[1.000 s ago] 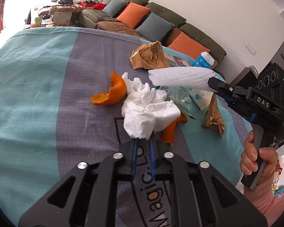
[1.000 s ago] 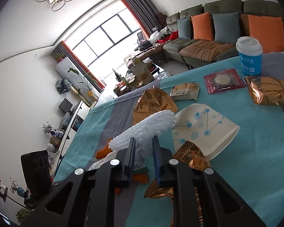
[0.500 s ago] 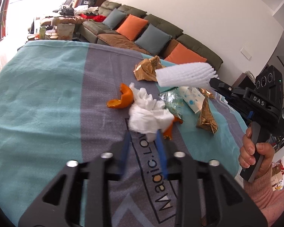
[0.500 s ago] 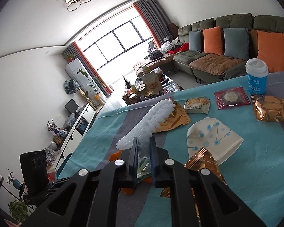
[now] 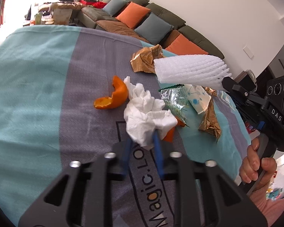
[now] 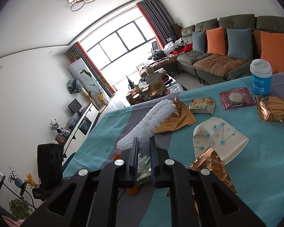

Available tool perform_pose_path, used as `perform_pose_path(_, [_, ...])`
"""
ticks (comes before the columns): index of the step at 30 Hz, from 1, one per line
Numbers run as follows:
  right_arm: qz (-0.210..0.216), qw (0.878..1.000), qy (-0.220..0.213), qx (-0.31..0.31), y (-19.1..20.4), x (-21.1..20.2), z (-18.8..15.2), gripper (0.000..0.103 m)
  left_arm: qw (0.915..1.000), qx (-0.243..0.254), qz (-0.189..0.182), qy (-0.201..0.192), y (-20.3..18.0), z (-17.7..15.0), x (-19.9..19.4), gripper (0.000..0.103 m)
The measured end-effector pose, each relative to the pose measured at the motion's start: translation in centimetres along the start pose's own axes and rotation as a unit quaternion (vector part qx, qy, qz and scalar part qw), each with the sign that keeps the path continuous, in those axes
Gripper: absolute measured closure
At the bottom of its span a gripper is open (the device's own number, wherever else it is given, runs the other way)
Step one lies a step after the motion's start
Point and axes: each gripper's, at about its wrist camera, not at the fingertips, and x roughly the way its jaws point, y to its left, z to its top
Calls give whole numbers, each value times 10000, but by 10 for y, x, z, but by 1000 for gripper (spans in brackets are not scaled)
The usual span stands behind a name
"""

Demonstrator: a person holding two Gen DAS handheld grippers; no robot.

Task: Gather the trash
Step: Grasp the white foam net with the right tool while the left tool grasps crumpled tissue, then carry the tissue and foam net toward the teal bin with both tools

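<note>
On the striped cloth (image 5: 37, 79), left tongs (image 5: 142, 141) pinching crumpled tissue (image 5: 145, 117), right tongs (image 6: 143, 141) clamping ribbed foam netting (image 6: 153, 119).

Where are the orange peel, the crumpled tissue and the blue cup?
orange peel (image 5: 113, 99), left wrist view, curved middle
crumpled tissue (image 5: 145, 113), left wrist view, centre folds
blue cup (image 6: 261, 82), right wrist view, printed side

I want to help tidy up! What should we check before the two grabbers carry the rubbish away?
1. Left gripper has just been closing; fingers pinch the crumpled tissue: ok.
2. Right gripper fingers clamp the white foam net: ok.
3. Foam net lifted off the cloth: ok.
4. Tissue lifted off the cloth: cannot tell.
5. Orange peel, flattened paper cup and gold wrapper collected: not ok, they lie on the cloth.
6. Trash bin in view: not ok, none in either view.
</note>
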Motion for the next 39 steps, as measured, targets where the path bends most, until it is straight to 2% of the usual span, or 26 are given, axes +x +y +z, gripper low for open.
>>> perform_pose_path(3, [55, 10000, 8, -32, 2, 0, -1, 93, 10000, -17, -61, -42, 0, -3, -2, 100])
perform_pose_path(8, [176, 9998, 2, -91, 8, 2, 1, 93, 9994, 129, -204, -253, -6, -12, -24, 100])
perform_pose_path(15, [434, 9986, 48, -299, 28, 8, 2, 93, 9976, 323, -187, -575, -6, -33, -69, 100])
perform_pose_path(21, [752, 9958, 219, -470, 52, 23, -1, 93, 9953, 301, 126, -917, 7, -53, -110, 100])
perform_pose_path(27, [1084, 9905, 493, -693, 86, 47, -8, 93, 9916, 35, 506, -1186, 29, -69, -145, 100])
perform_pose_path(39, [1691, 9750, 961, -1071, 149, 96, -14, 93, 9759, -705, 1164, -1705, 82, -94, -207, 100])
